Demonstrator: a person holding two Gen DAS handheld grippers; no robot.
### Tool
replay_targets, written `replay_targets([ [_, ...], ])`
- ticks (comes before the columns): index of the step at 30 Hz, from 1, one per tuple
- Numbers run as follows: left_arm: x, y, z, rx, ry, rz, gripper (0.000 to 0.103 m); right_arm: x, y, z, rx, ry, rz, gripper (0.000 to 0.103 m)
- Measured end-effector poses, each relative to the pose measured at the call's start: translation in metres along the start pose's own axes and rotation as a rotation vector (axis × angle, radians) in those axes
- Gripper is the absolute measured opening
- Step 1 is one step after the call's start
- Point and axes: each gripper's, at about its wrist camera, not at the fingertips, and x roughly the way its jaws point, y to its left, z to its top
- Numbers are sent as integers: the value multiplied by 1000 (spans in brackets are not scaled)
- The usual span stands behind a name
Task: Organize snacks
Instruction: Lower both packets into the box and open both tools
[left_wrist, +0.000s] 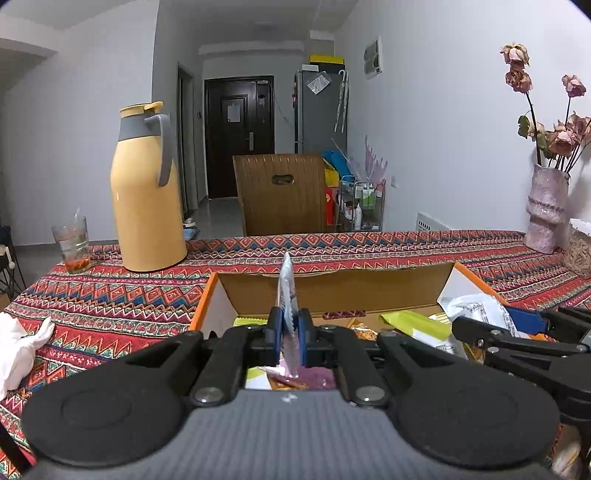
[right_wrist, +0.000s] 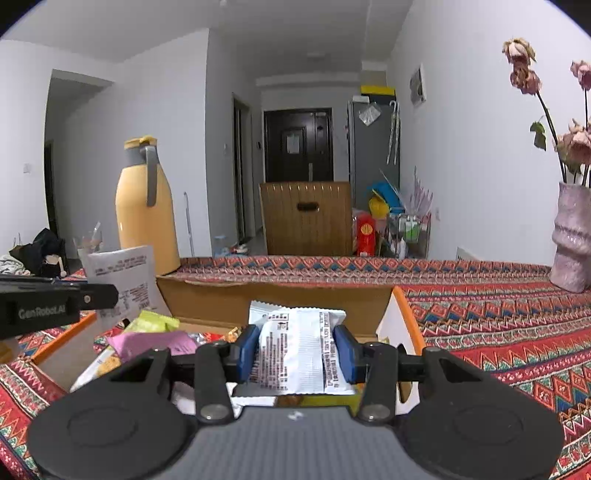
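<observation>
1. Above the cardboard box: left gripper pinches a thin sachet edge-on.
2. Right gripper clamps a white snack packet flat, over the box's right end, likely for sorting.
3. Loose snacks remain inside.

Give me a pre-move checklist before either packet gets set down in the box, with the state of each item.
1. Left gripper shut on its packet: ok, the thin white packet stands edge-on between the pads.
2. Right gripper shut on its packet: ok, the white printed packet is pinched flat across its width.
3. Box open: ok, flaps up, snacks already inside.
4. Free spot inside the box: cannot tell, the grippers hide most of the floor.
5. Grippers apart from each other: ok, a gap shows in both views.
6. Yellow jug and glass out of the way: ok, both stand to the left of the box.
</observation>
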Motion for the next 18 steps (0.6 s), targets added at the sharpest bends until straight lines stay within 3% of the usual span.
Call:
replay_targets([
  [6,-6,0,-1,-11,-19,14,14,1,1,-2,-3,19,-12,46],
  [7,-6,1,0,-18,-20,22,21,1,1,-3,-1,22,-15,49],
  [8,-7,2,0,-27,-23,31,27,1,0,-3,3,22,-19,59],
  [9,-7,5,0,-40,-28,41,43,0,-1,-3,6,19,-24,70],
  [10,-8,6,0,-50,-33,52,57,-1,-1,-3,9,14,-30,75],
  [11,-9,8,1,-59,-40,62,63,-2,-2,-3,12,9,-34,86],
  [12,-10,9,1,-69,-49,71,79,-3,-3,-3,16,4,-36,97],
  [13,-11,10,1,-75,-57,76,97,-3,-3,-2,20,-1,-40,101],
  [14,-13,11,0,-80,-69,85,103,-3,-3,-2,22,-4,-44,103],
  [18,-14,10,1,-79,-72,93,103,2,-5,-3,33,16,-53,103],
])
